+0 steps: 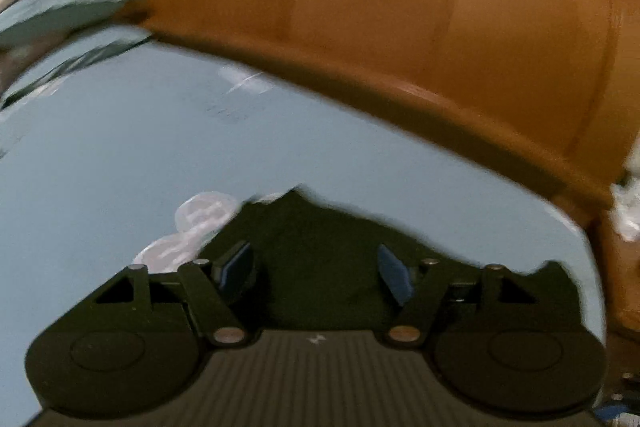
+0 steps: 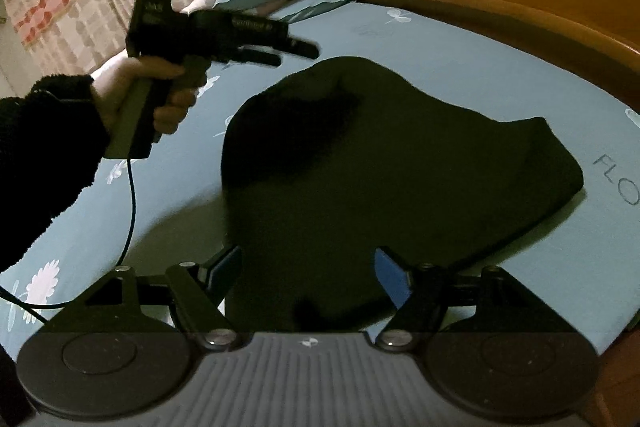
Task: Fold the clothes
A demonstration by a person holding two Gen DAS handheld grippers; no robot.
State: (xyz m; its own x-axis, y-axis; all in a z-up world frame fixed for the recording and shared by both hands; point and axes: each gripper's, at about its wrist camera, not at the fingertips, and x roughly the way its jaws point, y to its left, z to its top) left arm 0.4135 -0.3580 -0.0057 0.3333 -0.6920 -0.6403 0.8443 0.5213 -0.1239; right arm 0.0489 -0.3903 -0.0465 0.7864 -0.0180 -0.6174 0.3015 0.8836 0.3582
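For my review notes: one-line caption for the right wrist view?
Right gripper open over a dark garment on the blue bedsheet; left gripper hovers open at the garment's far-left edge.

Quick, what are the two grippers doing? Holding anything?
Left gripper: open, holding nothing.
Right gripper: open over the dark garment, not gripping it.

Black garment (image 2: 380,163) on blue, white-flowered sheet (image 2: 460,59); orange-brown headboard (image 1: 400,7).

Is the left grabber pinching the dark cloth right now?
No. In the right wrist view the left gripper is up in the air, above the dark garment on the blue bedsheet, with nothing between its fingers.
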